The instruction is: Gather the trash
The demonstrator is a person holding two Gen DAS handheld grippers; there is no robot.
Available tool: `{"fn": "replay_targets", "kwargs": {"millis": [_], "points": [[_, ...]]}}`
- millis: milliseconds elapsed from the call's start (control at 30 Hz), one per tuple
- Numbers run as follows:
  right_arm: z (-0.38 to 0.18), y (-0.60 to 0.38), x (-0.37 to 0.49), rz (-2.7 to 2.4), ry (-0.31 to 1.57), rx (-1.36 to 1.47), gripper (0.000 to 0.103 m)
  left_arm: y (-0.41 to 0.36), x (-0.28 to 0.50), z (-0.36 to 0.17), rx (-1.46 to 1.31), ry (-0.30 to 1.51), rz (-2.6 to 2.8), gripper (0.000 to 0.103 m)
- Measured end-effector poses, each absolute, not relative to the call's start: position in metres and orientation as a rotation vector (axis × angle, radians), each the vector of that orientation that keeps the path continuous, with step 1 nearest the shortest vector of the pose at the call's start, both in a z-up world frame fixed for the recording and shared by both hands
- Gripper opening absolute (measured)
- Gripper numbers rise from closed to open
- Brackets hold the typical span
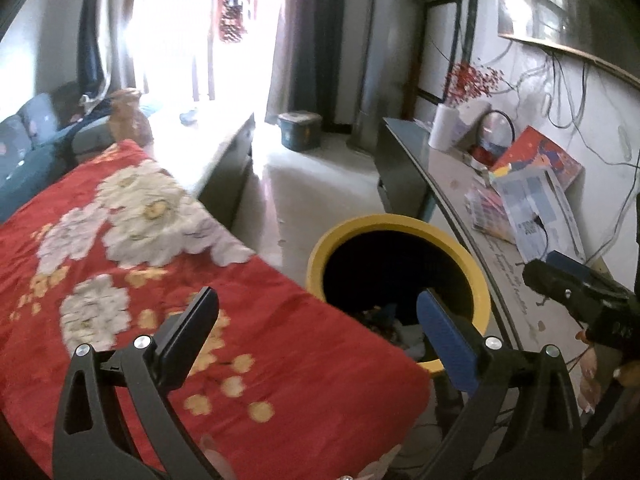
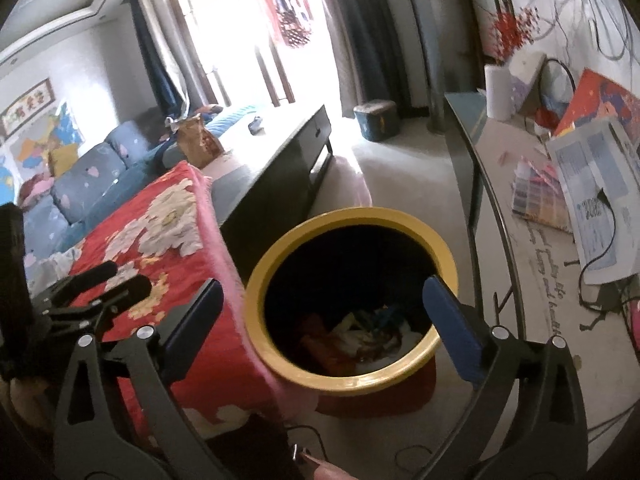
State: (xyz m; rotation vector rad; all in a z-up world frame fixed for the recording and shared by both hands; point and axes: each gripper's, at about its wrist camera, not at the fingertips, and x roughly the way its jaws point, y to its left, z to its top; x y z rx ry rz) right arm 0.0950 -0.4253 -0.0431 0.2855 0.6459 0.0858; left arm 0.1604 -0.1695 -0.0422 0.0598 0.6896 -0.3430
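Both grippers' jaws released and empty, left gripper (image 1: 318,320) and right gripper (image 2: 322,306) above the yellow-rimmed trash bin (image 2: 400,380), trash (image 2: 360,336) at twelve o'clock.

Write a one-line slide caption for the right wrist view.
Open right gripper empty above the yellow bin holding trash, beside a red blanket.

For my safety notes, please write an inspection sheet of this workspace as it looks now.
Surface: red floral cloth, bare where visible.
Job's things: yellow bin on the floor, mixed trash at its bottom.
Clutter: papers, white roll on side table.
Grippers: left gripper and right gripper open, empty.
Cables: black cable over papers; wires on wall.
Surroundings: sofa, bright window.
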Motion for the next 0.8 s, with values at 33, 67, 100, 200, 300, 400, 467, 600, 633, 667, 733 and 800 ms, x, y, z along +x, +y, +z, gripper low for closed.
{"fn": "replay_targets", "kwargs": {"millis": [33,67,100,200,300,400,467,600,633,667,733,800], "points": [[-0.042,-0.420,0.093,0.090,0.641,0.273,0.092,-0.165,0.157,-0.040,0.057,0.681,-0.331,0.096],[-0.040,-0.416,0.092,0.090,0.639,0.264,0.092,-0.158,0.152,-0.037,0.053,0.670,-0.317,0.096],[-0.039,-0.410,0.090,0.090,0.632,0.246,0.092,-0.153,0.149,-0.035,0.048,0.664,-0.308,0.096],[-0.035,-0.396,0.085,0.090,0.609,0.204,0.092,-0.138,0.141,-0.031,0.036,0.651,-0.281,0.097],[-0.030,-0.380,0.079,0.094,0.585,0.163,0.092,-0.124,0.131,-0.027,0.032,0.628,-0.248,0.097],[-0.027,-0.369,0.074,0.095,0.556,0.142,0.092,-0.110,0.120,-0.024,0.033,0.604,-0.216,0.097],[-0.025,-0.362,0.069,0.094,0.534,0.128,0.092,-0.104,0.113,-0.023,0.037,0.591,-0.199,0.097],[-0.020,-0.351,0.060,0.093,0.473,0.097,0.092,-0.092,0.101,-0.021,0.042,0.568,-0.171,0.097],[-0.019,-0.349,0.058,0.092,0.457,0.094,0.092,-0.089,0.097,-0.021,0.045,0.558,-0.165,0.097],[-0.018,-0.347,0.054,0.090,0.429,0.092,0.092,-0.087,0.094,-0.021,0.047,0.549,-0.162,0.097],[-0.015,-0.343,0.048,0.089,0.392,0.086,0.092,-0.081,0.084,-0.021,0.048,0.523,-0.151,0.097],[-0.013,-0.338,0.041,0.087,0.343,0.073,0.092,-0.076,0.078,-0.022,0.043,0.507,-0.141,0.097]]}}
